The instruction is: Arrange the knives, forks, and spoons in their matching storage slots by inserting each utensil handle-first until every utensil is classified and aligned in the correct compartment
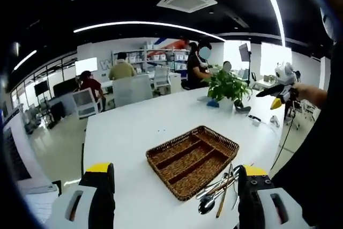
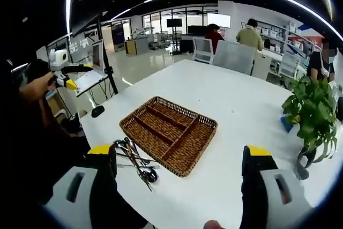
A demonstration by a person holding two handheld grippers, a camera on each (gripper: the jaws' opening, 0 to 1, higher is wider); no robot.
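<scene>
**Utensils piled beside the tray, nothing sorted yet**

On the white desk, the left gripper view shows a brown woven wicker tray with long divided slots, all of them bare. A loose heap of metal knives, forks and spoons lies just beside the tray's near corner, touching or nearly touching its rim. The left gripper hovers above the desk edge with its fingers spread wide and nothing between them. Farther back stands a green leafy potted plant.

From the right gripper view, the same tray sits ahead and the heap of utensils lies at its near left corner, close to the left finger. The right gripper is also wide open and holds nothing.

To do this step well, I would single out one utensil from the top of the heap, grip it near the middle, and turn it so the handle leads into its slot, lying parallel to the dividers.

Blue lettering on the far wall in the left gripper view is too blurred to read.
</scene>
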